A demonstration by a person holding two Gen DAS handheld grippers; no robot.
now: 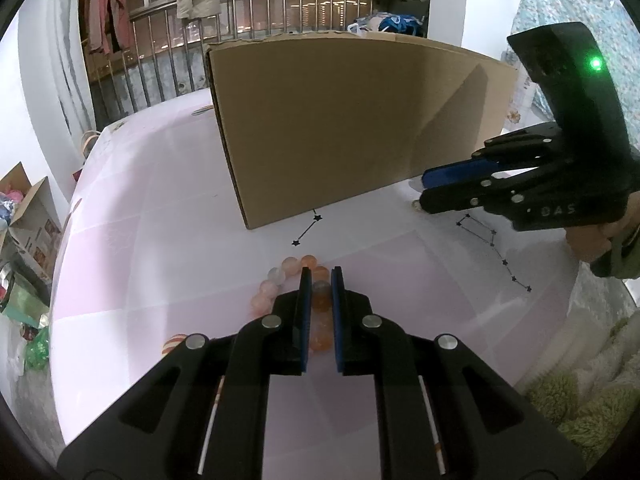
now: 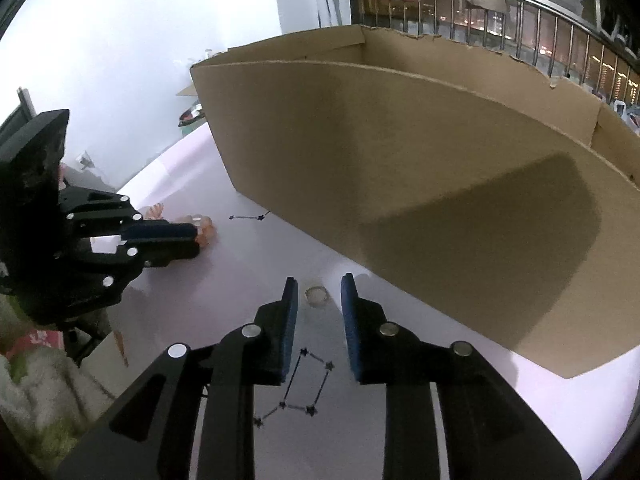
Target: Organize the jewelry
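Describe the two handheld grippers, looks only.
Both the left gripper and right gripper are matte black linkage frames with silver round pivot pins and flat blue pads. The right one's upright housing shows a green light, pale lettering and an olive sleeve.

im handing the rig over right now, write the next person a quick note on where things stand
Left gripper: jaws closed on the pink and orange round-bead bracelet, which lies on the pale pink tablecloth.
Right gripper: jaws apart, empty; the small clear ring sits on the cloth just beyond its fingertips, untouched.
The open brown cardboard box stands behind both pieces; its inside is not visible.
Done: bracelet gripped.
Left, likely: lift the bracelet into the box, then pick up the ring.
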